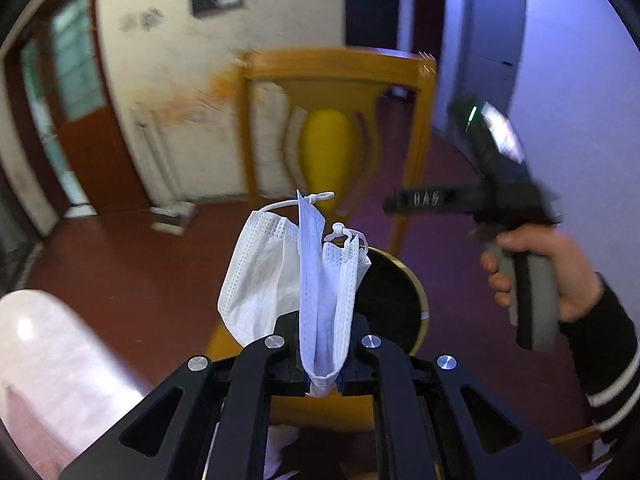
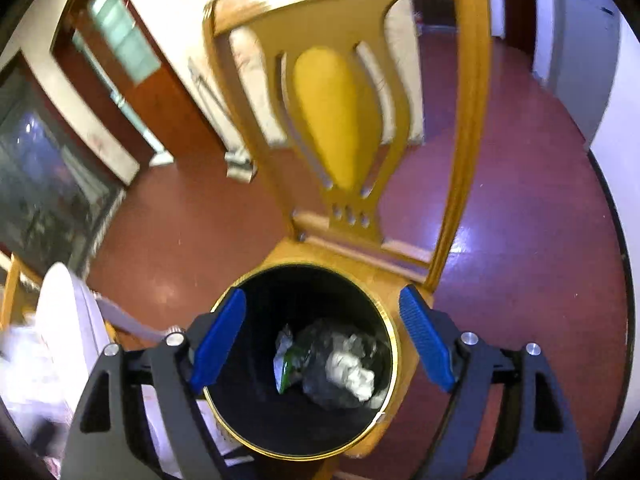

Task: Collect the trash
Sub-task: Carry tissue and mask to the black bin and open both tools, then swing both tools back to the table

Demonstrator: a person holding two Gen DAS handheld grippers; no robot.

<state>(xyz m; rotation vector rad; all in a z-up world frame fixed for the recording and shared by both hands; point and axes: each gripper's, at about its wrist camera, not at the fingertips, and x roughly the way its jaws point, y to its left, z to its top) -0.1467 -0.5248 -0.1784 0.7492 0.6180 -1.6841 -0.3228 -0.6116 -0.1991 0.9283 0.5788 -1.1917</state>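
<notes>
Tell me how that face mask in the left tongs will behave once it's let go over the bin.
The face mask looks thin and floppy: it folds and creases where the left tongs pinch it. It is probably very light, so it may flutter rather than drop straight. Its ear loops could snag on the tongs.

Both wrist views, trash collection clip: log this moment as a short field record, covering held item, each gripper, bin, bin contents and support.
held item: white face mask, crumpled
left gripper: shut on the mask
right gripper: open, nothing between the blue pads, above the bin mouth
bin: round black trash bin with gold rim
bin contents: crumpled wrappers and paper
support: bin stands on the yellow wooden chair
</notes>
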